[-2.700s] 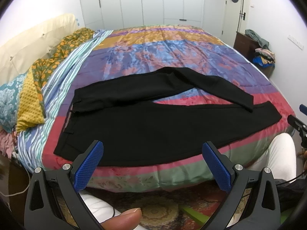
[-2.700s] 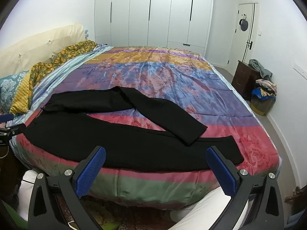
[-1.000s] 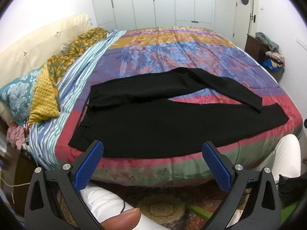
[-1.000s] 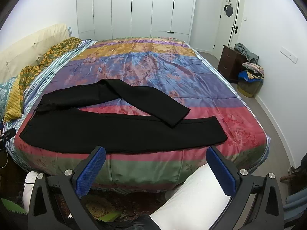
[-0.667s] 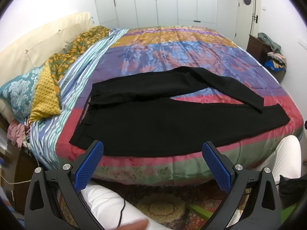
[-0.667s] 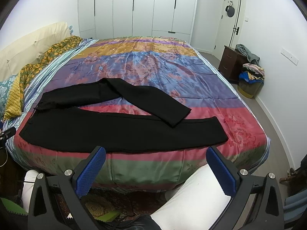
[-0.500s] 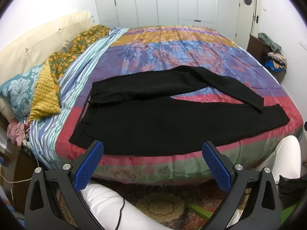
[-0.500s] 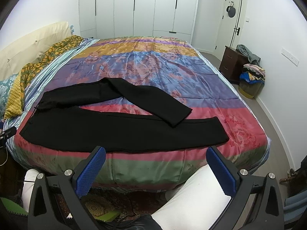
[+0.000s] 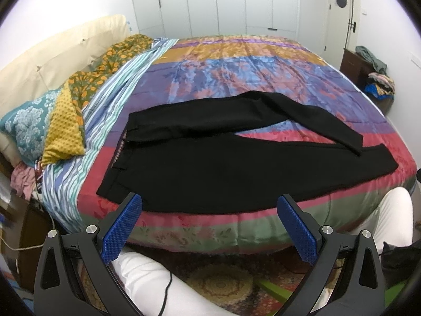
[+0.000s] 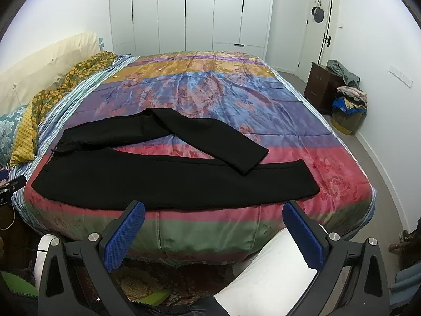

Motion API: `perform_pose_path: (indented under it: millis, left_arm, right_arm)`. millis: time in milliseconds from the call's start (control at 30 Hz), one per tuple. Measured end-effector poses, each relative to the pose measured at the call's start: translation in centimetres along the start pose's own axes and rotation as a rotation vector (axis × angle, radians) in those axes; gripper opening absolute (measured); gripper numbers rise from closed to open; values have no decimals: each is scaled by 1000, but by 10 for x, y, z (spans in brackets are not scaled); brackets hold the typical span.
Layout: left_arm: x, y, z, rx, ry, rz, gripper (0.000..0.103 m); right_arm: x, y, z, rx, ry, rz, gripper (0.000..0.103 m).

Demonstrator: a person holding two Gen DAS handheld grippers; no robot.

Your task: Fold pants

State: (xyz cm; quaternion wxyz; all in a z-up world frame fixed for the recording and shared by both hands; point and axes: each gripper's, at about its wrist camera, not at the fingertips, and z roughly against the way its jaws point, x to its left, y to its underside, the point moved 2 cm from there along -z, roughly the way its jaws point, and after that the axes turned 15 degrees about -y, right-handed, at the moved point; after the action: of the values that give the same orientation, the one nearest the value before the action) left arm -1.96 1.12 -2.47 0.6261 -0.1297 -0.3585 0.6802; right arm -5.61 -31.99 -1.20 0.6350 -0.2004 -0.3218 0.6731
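Open air lies between both grippers and the pants [image 9: 200, 168], with only the bed edge [image 10: 210, 226] below.

One pants [image 9: 210, 163], one bed [image 9: 236, 60], two claws, left claw [image 9: 210, 223], right claw [image 10: 214, 227]

Black pants [image 9: 223, 168] [image 10: 168, 176] are spread flat across the bed's near edge, waistband at left, far leg bent over the near one.

both wrist views face bed [image 9: 236, 60] from its foot.
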Motion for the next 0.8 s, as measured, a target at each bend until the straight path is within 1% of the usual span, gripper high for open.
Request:
perform_pose_path:
  millis: [233,800]
  left_arm:
    - [0,-1,-4,15,6,1,102]
    - [-6,-3,-1,4,6,-13,102]
  right_arm:
    - [6,-2,-5,5,-19,19,103]
    - [12,-2,-13,9,-57,35,103]
